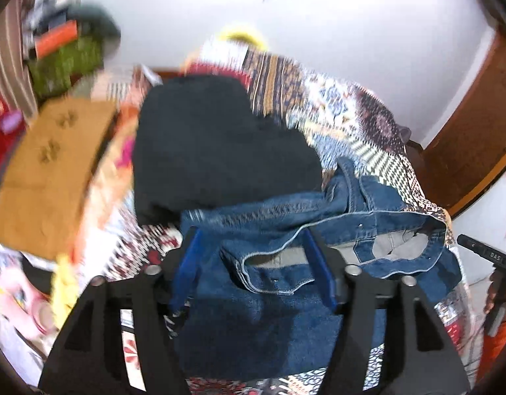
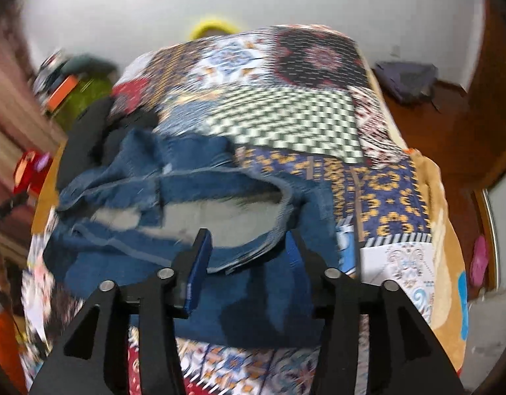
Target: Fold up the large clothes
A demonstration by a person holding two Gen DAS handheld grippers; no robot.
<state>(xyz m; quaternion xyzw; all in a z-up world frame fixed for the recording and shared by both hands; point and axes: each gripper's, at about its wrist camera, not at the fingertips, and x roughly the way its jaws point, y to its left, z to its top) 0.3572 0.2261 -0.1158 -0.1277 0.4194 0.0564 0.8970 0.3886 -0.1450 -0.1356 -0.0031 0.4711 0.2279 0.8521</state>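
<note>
Left wrist view: both claws, left claw [image 1: 253, 260] and right claw [image 2: 249, 253], stand open, gripping nothing, above loosely bunched jeans [image 1: 272, 283]; a black garment [image 1: 216, 144] lies beyond; folding looks unfinished.

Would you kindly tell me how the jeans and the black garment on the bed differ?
The jeans are blue denim with pale stitching; the black garment is plain and dark. The jeans lie rumpled, waistband gaping open; the black garment is a compact folded block. The jeans lie nearer the tongs, the black garment beyond. Both rest on the patterned bedspread.

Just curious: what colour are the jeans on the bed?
Blue denim jeans, with a grey inside at the waistband; clearest in the left wrist view.
</note>
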